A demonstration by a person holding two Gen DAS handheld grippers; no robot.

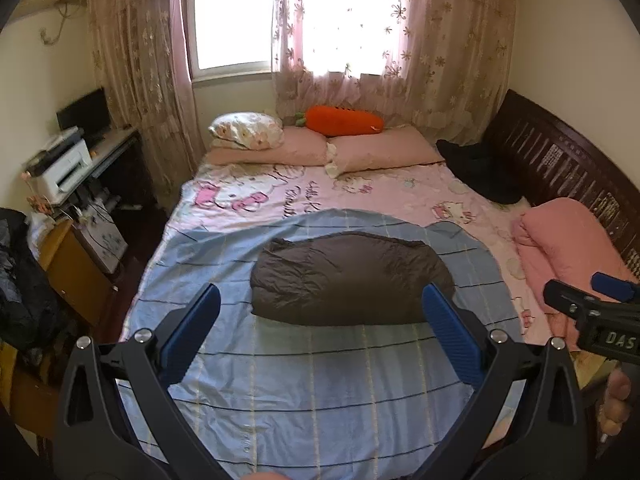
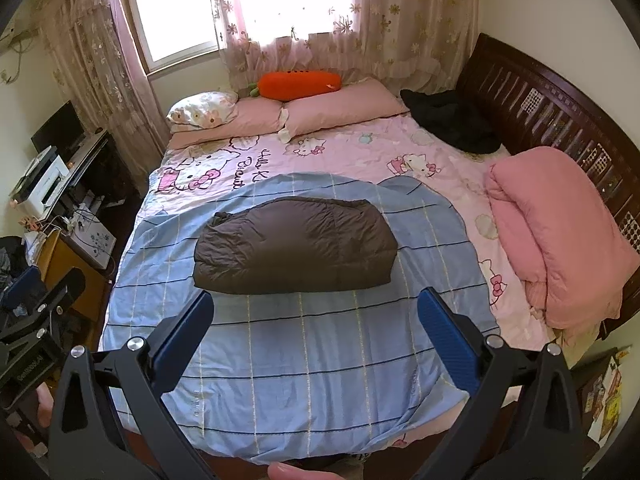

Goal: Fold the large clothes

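Observation:
A dark brown padded garment [image 1: 348,280] lies folded into a compact bundle on a blue checked sheet [image 1: 320,380] spread over the bed. It also shows in the right wrist view [image 2: 294,246], on the same sheet [image 2: 320,360]. My left gripper [image 1: 320,300] is open and empty, held above the sheet in front of the bundle. My right gripper [image 2: 314,308] is open and empty, also short of the bundle. The right gripper's body shows at the right edge of the left wrist view [image 1: 596,312], and the left gripper's body at the left edge of the right wrist view [image 2: 36,304].
A folded pink quilt [image 2: 560,236] lies at the bed's right side by the dark headboard [image 2: 560,112]. A black garment [image 2: 452,120], pink pillows [image 2: 332,108] and a carrot plush [image 2: 298,85] are at the far end. A desk with a printer [image 2: 40,188] stands left.

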